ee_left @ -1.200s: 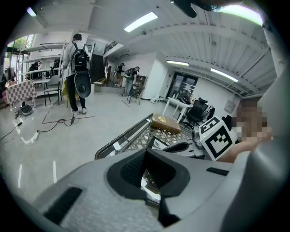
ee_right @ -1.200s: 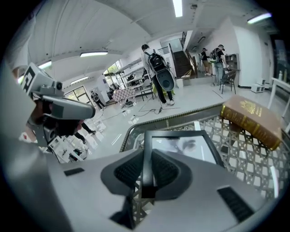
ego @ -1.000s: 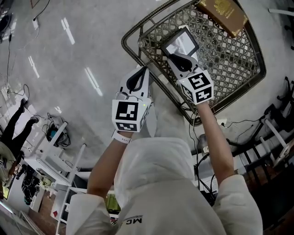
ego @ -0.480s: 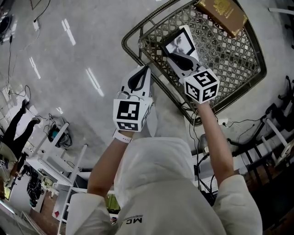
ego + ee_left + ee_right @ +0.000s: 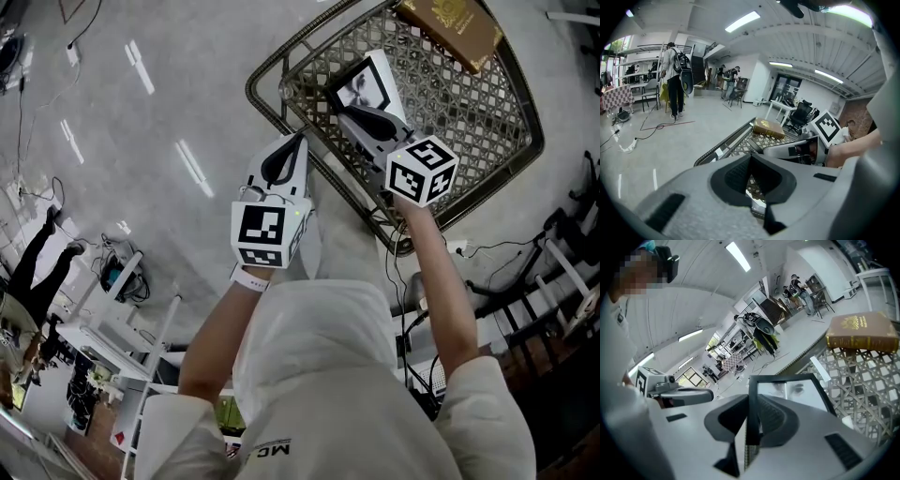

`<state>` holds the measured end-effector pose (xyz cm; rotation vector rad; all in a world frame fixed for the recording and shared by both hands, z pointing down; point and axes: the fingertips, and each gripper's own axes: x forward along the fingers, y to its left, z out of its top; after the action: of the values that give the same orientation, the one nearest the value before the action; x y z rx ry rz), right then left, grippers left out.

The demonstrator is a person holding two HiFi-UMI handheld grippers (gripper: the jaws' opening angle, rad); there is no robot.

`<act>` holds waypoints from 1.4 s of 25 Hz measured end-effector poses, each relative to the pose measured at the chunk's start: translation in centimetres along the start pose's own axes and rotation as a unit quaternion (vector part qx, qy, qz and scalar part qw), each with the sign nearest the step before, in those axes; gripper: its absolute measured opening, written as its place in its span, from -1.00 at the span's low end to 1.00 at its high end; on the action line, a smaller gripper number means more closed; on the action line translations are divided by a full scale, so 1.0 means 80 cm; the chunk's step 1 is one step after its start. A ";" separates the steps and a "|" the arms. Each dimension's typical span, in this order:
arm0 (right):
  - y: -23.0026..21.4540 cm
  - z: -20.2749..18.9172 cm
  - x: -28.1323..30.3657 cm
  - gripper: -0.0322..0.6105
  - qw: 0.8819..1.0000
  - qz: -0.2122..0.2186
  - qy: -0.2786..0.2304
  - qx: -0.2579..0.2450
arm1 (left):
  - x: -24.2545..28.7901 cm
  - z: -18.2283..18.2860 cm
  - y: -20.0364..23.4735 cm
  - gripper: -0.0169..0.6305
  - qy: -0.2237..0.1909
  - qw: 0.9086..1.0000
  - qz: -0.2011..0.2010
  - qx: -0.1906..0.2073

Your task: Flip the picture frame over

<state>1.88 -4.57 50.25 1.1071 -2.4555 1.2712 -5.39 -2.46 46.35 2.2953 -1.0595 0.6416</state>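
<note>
A pale, glossy floor (image 5: pixel 141 141) is seen beneath a large basket (image 5: pixel 469 103) of open woven lattice, with a rounded double rim. Two things are contained in it. A thick brown book (image 5: pixel 450 28) is laid flat at the far right corner; a gold emblem is stamped on its cover, but its lettering cannot be read. The picture frame (image 5: pixel 364 86), thin, black and rectangular, is held up on edge over the near left part of the basket, with a black-and-white print shown in it. Its side bar is clamped between the dark ribbed pads of the right gripper (image 5: pixel 352 112). The left gripper (image 5: pixel 300 141) is kept at the basket's near left rim, its jaws brought together on nothing. A black-and-white square marker is carried on each gripper's cube. A small white tag (image 5: pixel 820 369) is fixed to the rim; no writing can be made out on it.
</note>
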 end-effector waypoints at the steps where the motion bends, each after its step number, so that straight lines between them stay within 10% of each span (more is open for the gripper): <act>1: 0.000 0.001 0.000 -0.67 1.000 0.003 0.000 0.003 | 0.001 0.000 0.000 -0.87 0.000 1.000 0.000 0.000; 35: 0.026 0.031 -0.005 -0.67 0.961 0.169 -0.037 0.218 | 0.013 0.005 -0.009 -0.87 0.003 1.000 -0.002 0.005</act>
<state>1.23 -5.49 47.21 0.8443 -2.5674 1.9803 -4.12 -2.87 46.53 2.3014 -1.0503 0.6533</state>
